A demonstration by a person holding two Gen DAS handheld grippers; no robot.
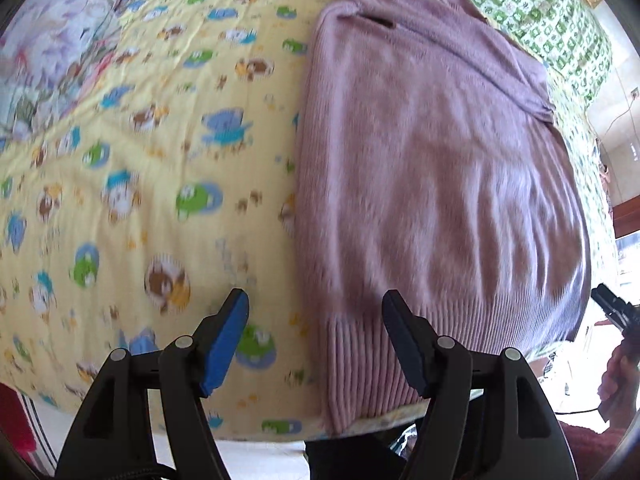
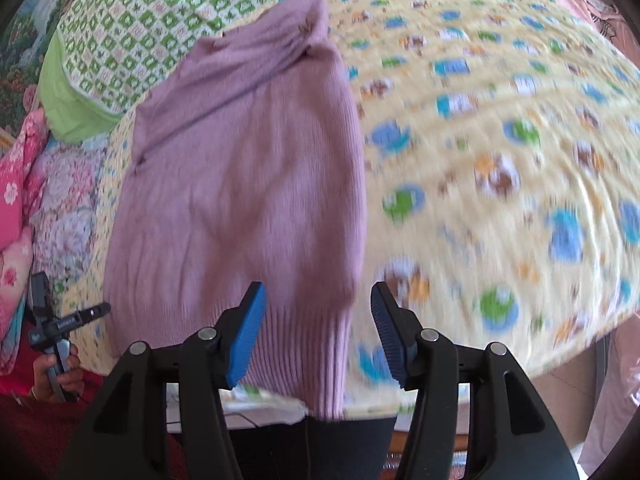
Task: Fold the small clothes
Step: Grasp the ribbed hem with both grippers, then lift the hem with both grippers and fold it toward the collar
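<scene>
A bed fills both views, spread with a yellow quilt printed with small cartoon animals in blue, green and brown. Beyond it lies a green-and-white checked cover, and pink floral bedding is bunched at the left edge of the right wrist view.

A mauve knitted sweater lies flat on the quilt, folded to a long narrow shape with a sleeve laid across its upper part. Its ribbed hem reaches the near edge of the bed.

The left tongs hang above the near edge with jaws wide apart and nothing between the pads. One finger is over the bare quilt and the other over the hem, so the sweater's left edge runs between them. The right tongs are likewise open and empty. Their left finger stands over the ribbed hem and the other over the quilt, just beside the sweater's right edge.

Each camera catches the other tongs at the margin of its view, along with the hand holding them. Both views are blurred, so fine detail of the knit is hard to read.
</scene>
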